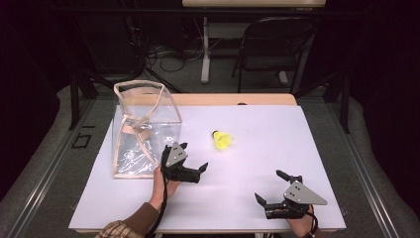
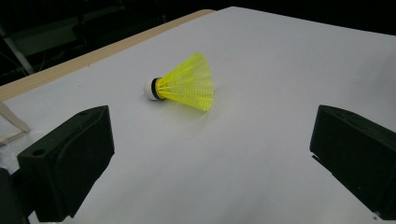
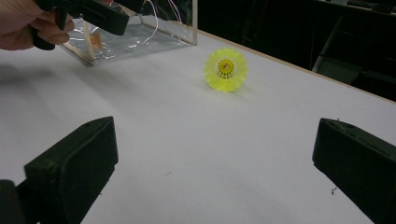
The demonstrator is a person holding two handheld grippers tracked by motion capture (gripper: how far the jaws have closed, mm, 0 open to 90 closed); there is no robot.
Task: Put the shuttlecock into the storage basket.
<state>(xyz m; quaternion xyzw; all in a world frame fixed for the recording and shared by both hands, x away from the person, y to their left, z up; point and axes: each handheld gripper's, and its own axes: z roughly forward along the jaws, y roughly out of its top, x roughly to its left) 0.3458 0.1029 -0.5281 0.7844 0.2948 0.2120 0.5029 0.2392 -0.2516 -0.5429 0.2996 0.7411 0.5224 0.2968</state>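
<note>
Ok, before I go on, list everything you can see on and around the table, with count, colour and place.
Yellow plastic shuttlecock with white cork: one, lying on its side, mid-table.
Clear plastic bag with beige trim: one, standing open, table's left side.
White table sheet: one, covering the wooden tabletop.
Black folding chair: one, behind the table.
Light table leg: one, on the floor behind.
Left gripper: black, open, beside the bag, pointing toward the shuttlecock.
Right gripper: black, open, near the table's front right.

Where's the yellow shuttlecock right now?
High view: the shuttlecock lies on its side mid-table, right of the clear bag, just beyond the left gripper.
</note>
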